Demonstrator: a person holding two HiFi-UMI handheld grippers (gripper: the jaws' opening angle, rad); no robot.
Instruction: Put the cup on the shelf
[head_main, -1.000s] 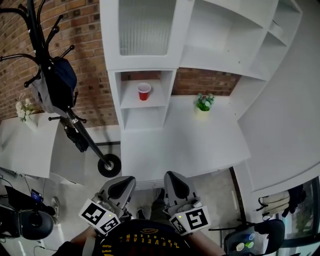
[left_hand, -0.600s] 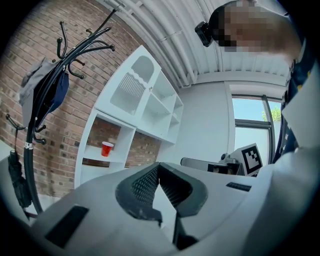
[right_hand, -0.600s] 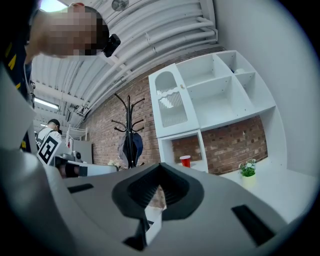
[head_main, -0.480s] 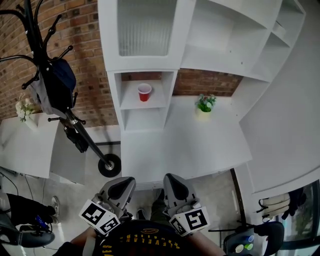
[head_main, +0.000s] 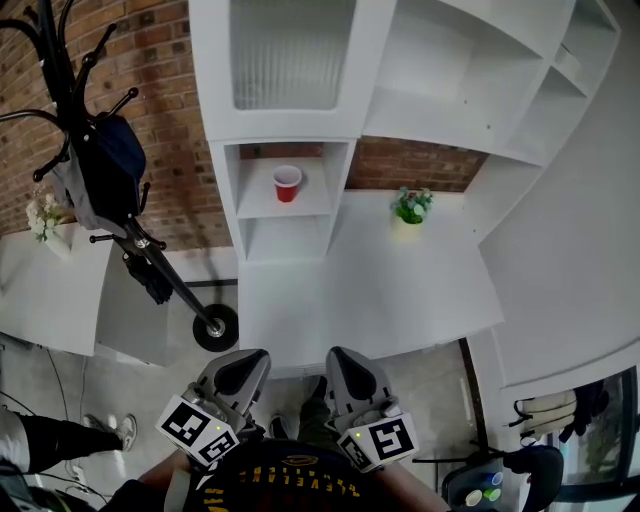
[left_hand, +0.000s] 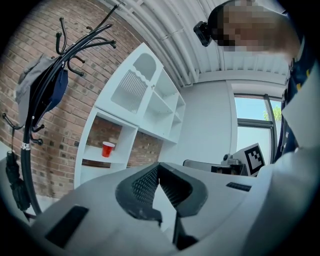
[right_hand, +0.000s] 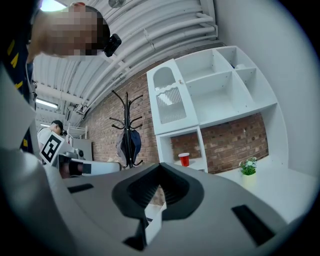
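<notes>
A red cup (head_main: 287, 183) stands upright on the middle shelf of the white shelf unit (head_main: 225, 200) against the brick wall. It also shows small and far off in the left gripper view (left_hand: 108, 148) and the right gripper view (right_hand: 184, 159). My left gripper (head_main: 246, 360) and right gripper (head_main: 341, 358) are held side by side close to my body, at the near edge of the white desk (head_main: 380, 290), far from the cup. Both pairs of jaws meet at the tips with nothing between them, in the left gripper (left_hand: 159, 167) and the right gripper (right_hand: 160, 167) alike.
A small potted plant (head_main: 408, 206) sits at the back of the desk. A black coat stand (head_main: 100, 170) with a dark bag rises left of the shelf unit, its base (head_main: 216, 328) by the desk corner. A person's leg (head_main: 60, 438) shows lower left.
Both grippers keep their place near my body. At the lower left a dark object has gone from view and a person's legs have come in.
</notes>
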